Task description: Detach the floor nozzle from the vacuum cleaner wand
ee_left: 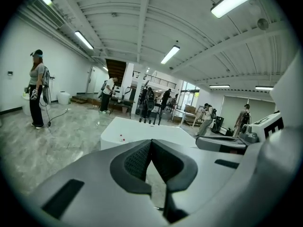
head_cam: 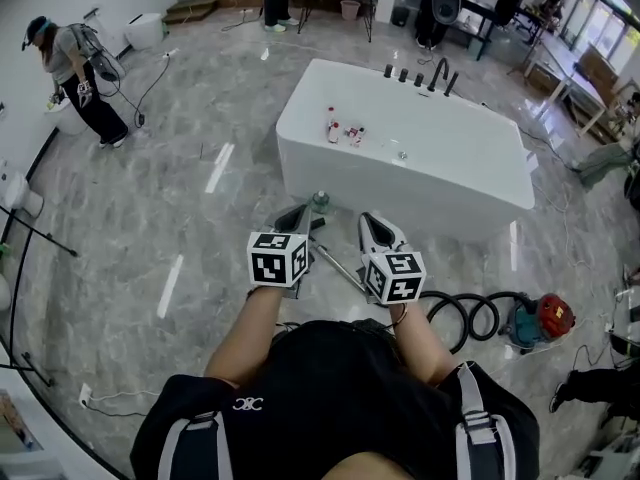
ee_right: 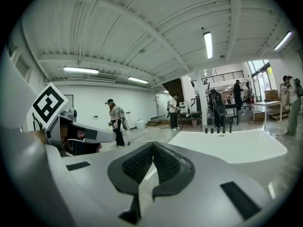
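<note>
In the head view a thin metal vacuum wand (head_cam: 338, 266) lies on the floor between my two grippers, slanting toward the white bathtub (head_cam: 420, 143). Its far end meets a dark part (head_cam: 318, 225) that my left gripper largely hides; I cannot tell whether this is the floor nozzle. A black hose (head_cam: 468, 315) coils to the right and ends at a red and teal canister (head_cam: 538, 320). My left gripper (head_cam: 297, 215) (ee_left: 151, 142) is shut and holds nothing. My right gripper (head_cam: 368, 220) (ee_right: 153, 145) is likewise shut and empty. Both hang above the floor, pointing at the tub.
The bathtub stands just ahead, with small bottles (head_cam: 340, 128) and black taps (head_cam: 420, 76) on its rim. A person (head_cam: 80, 78) stands far left, others work at tables at the back. A white cable (head_cam: 110, 398) and a black stand (head_cam: 30, 233) are on the floor at left.
</note>
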Available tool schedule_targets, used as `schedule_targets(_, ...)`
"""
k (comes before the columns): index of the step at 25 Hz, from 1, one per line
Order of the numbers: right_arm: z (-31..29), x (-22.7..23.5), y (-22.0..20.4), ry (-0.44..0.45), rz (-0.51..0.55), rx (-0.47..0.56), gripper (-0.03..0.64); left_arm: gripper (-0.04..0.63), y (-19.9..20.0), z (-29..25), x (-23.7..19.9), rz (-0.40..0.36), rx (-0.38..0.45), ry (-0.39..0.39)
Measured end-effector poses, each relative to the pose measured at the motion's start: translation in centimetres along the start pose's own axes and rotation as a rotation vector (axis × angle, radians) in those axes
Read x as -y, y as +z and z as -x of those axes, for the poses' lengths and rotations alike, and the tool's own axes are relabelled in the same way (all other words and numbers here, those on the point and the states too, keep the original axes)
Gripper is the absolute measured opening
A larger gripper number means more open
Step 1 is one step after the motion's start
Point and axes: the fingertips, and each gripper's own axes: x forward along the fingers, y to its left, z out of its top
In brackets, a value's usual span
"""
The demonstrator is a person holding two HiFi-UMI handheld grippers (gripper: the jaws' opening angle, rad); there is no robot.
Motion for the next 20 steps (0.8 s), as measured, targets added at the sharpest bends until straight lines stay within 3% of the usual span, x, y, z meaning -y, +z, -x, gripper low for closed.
schedule_targets(3,-2.4,0.9,-0.6,-0.012,-0.022,-0.024,0.012,0.006,-0.3,-1.6,-1.9,0.004,-0.026,0.008)
schedule_targets(12,-10.3,5.0,-1.6,-0.007,-0.073,-0.069,0.012,0.006,-0.5,-8.2,-5.4,-0.099,-0.091,0.054)
schedule_targets(20,-18.4,10.7,0.8,-0.005,-0.144,-0.074,0.012,0.006,3.7,-16.4,-9.0,-0.030,-0.124,0.046)
